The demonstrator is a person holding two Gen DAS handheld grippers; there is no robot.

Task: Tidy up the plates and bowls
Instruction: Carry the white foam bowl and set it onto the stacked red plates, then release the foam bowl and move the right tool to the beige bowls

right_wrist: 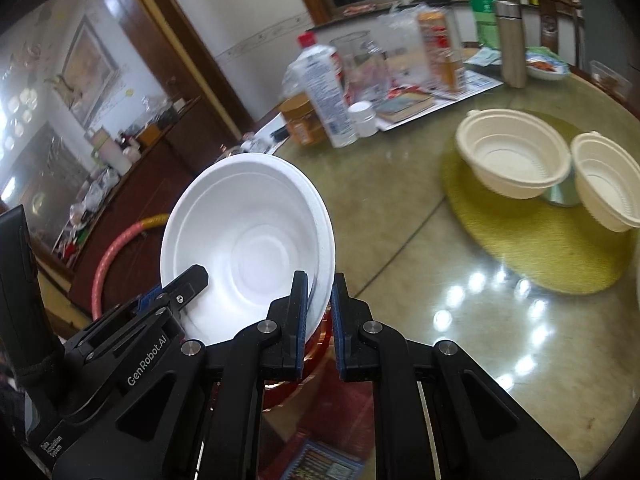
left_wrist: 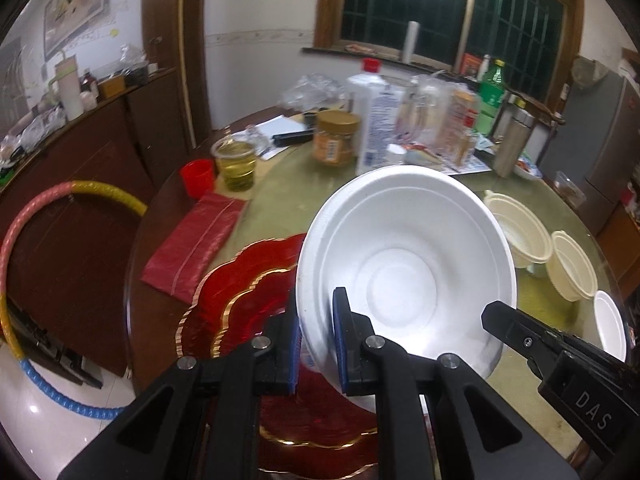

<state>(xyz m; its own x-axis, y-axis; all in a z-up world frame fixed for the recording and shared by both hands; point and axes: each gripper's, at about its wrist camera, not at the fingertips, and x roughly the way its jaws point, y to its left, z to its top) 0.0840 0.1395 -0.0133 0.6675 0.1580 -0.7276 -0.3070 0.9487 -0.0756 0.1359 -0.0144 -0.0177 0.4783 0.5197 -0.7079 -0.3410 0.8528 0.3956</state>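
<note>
White foam, thin and feather-light: the bowl [left_wrist: 404, 264] is up in the air above the near edge of the bench [left_wrist: 280, 200], tipped so its inside faces both cameras. The left gripper [left_wrist: 316, 344] is nearly closed, its blue pads pinching the bowl's rim on the left side. The right gripper [right_wrist: 320, 312] does the same on the opposite rim, with only the wall's thickness between its pads. The rim looks doubled in the right wrist view, so this may be two nested bowls; I cannot tell for sure.

I judge that foam like this will dent or crack if squeezed hard and will flex if the two grips pull against each other. The stiffened rim is the best place to hold it, and a light pinch should do. It weighs almost nothing, so a quick swing could make it flutter or slip.

Directly under the bowl sit the red plates [left_wrist: 248, 304] with scalloped gold edges, probably brittle plastic or glass. To the right, two cream bowls [right_wrist: 516, 156] rest on a yellow mat [right_wrist: 532, 240], and another white bowl [left_wrist: 610, 326] lies at the bench's right edge. The middle of the bench between the plates and the mat is open. Bottles and jars crowd the far side, and a red cup [left_wrist: 197, 178] stands at the left.
</note>
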